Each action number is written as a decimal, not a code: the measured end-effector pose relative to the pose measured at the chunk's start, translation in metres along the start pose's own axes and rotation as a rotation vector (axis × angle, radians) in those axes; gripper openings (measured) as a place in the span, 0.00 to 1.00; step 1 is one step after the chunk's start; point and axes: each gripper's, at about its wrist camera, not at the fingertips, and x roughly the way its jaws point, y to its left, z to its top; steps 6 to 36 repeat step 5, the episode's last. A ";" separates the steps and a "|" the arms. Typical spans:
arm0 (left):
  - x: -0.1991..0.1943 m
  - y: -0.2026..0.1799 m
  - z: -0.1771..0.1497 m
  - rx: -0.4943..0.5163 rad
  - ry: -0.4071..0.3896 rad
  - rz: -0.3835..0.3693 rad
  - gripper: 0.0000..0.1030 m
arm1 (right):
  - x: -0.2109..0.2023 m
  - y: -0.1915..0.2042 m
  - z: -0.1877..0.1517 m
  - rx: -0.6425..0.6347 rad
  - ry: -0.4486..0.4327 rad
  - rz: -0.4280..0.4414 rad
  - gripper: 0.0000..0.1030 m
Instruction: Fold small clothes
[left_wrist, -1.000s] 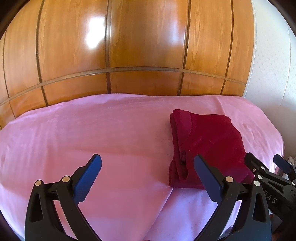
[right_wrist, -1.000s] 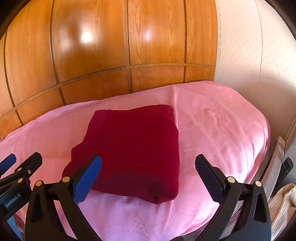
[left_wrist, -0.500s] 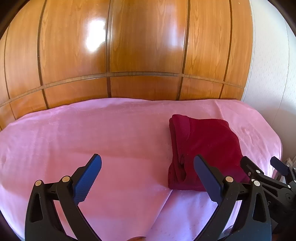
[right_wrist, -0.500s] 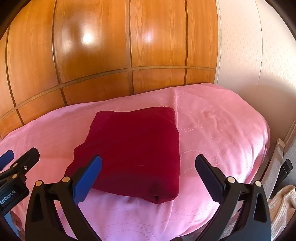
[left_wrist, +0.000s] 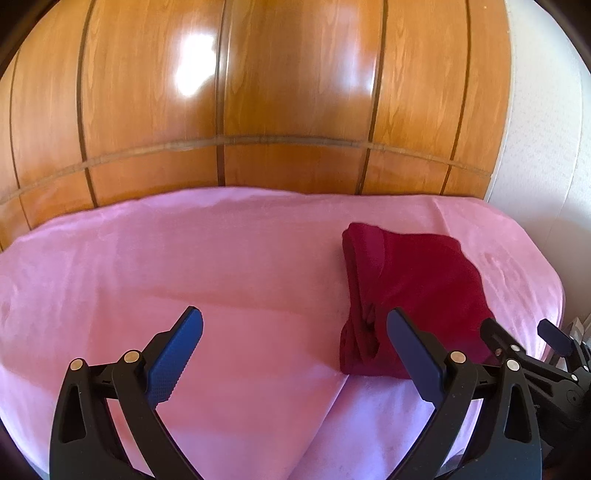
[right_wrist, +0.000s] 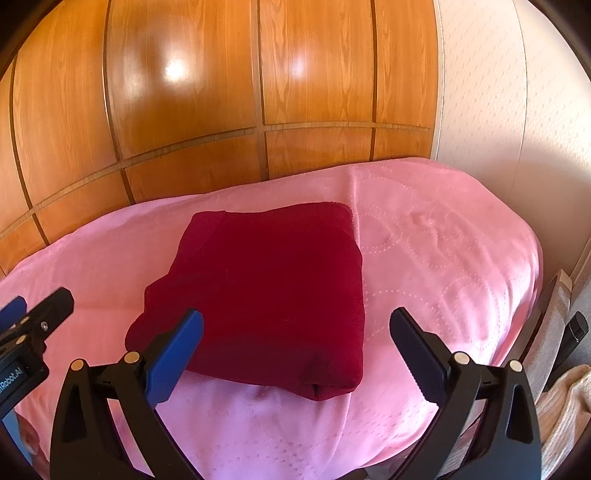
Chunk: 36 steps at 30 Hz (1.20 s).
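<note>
Dark red garment (right_wrist: 269, 291) lies folded flat on the pink bedspread (right_wrist: 443, 258), toward its right side, by the wooden panelling (left_wrist: 295, 92). Left gripper (left_wrist: 295, 332) and right gripper (right_wrist: 295, 332) both hover over the bed, jaws spread wide, holding nothing.

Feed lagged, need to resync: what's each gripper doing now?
Left gripper: open, empty.
Right gripper: open, empty, near folded dark red fabric garment.
</note>
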 end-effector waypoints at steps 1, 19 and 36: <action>0.003 0.001 -0.001 -0.004 0.009 0.008 0.96 | 0.000 0.000 0.001 -0.001 0.002 0.001 0.98; 0.010 0.009 -0.006 -0.017 0.038 0.018 0.96 | 0.002 0.001 0.005 -0.006 0.002 0.000 0.98; 0.010 0.009 -0.006 -0.017 0.038 0.018 0.96 | 0.002 0.001 0.005 -0.006 0.002 0.000 0.98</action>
